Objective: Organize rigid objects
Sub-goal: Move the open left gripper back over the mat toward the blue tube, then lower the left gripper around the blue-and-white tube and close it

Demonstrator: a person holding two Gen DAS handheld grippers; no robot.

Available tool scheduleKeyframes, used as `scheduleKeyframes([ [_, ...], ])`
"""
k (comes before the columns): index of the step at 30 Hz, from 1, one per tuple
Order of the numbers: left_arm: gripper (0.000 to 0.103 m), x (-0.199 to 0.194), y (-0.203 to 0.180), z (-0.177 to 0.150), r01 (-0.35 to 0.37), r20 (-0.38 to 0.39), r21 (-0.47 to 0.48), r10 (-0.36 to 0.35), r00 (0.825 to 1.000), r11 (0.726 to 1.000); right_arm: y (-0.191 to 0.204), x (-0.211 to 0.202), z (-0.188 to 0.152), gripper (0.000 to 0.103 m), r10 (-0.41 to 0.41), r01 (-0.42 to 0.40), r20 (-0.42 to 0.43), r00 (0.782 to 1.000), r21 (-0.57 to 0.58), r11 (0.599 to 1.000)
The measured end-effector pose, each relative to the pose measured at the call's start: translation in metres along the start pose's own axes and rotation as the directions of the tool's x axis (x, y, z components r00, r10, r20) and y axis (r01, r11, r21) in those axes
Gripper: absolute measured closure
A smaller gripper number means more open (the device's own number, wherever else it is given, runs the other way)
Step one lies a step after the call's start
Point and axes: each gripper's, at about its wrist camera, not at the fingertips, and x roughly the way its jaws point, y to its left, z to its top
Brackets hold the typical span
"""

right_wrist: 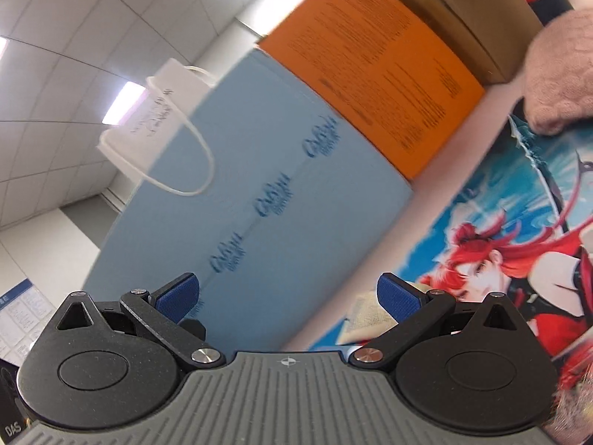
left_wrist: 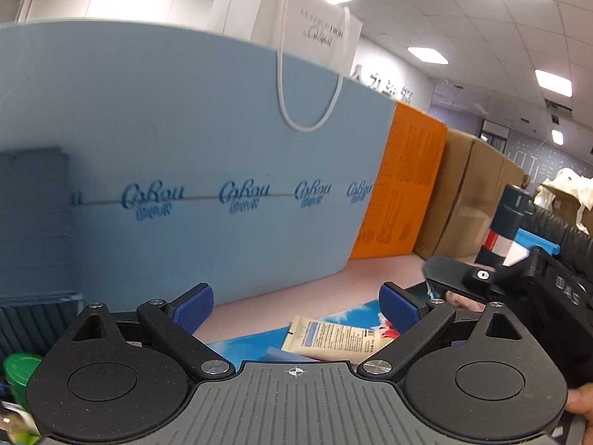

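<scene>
My left gripper [left_wrist: 296,306] is open and empty, held above a cream tube with a printed label [left_wrist: 333,339] that lies on a blue anime-print mat [left_wrist: 244,345]. My right gripper [right_wrist: 289,296] is open and empty, tilted, above the same mat [right_wrist: 493,222]; a cream object [right_wrist: 365,315] lies just below its right finger. The right gripper's body also shows in the left wrist view [left_wrist: 519,289] at the right. A green-capped container [left_wrist: 18,374] sits at the far lower left.
A large light-blue box [left_wrist: 207,170] stands right ahead, with a white paper bag [left_wrist: 296,11] on top. An orange box [left_wrist: 404,189] and brown cartons [left_wrist: 474,200] line the back. A pink cloth [right_wrist: 559,66] lies on the mat. A dark blue crate [left_wrist: 33,222] stands at left.
</scene>
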Motion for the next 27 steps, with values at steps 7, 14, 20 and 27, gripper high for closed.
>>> scheduleKeyframes([
  [7,0.005,0.027,0.0,-0.012,-0.008,-0.053,-0.035,0.006,0.999,0.999,-0.01,-0.01,0.001,0.0,-0.078,0.079,0.06,0.995,-0.022,0.997],
  [14,0.005,0.035,0.009,-0.018,-0.021,-0.074,-0.07,0.015,0.997,0.997,-0.013,-0.006,-0.001,0.0,-0.118,0.12,0.051,0.992,-0.044,0.992],
  [20,0.005,0.038,0.017,-0.022,-0.014,-0.091,-0.103,0.005,0.996,0.995,-0.015,-0.001,-0.005,0.0,-0.146,0.148,0.038,0.989,-0.057,0.987],
  [27,0.006,0.046,0.026,-0.028,0.003,-0.113,-0.138,-0.019,0.993,0.99,-0.019,0.004,-0.007,0.0,-0.168,0.169,0.023,0.986,-0.061,0.984],
])
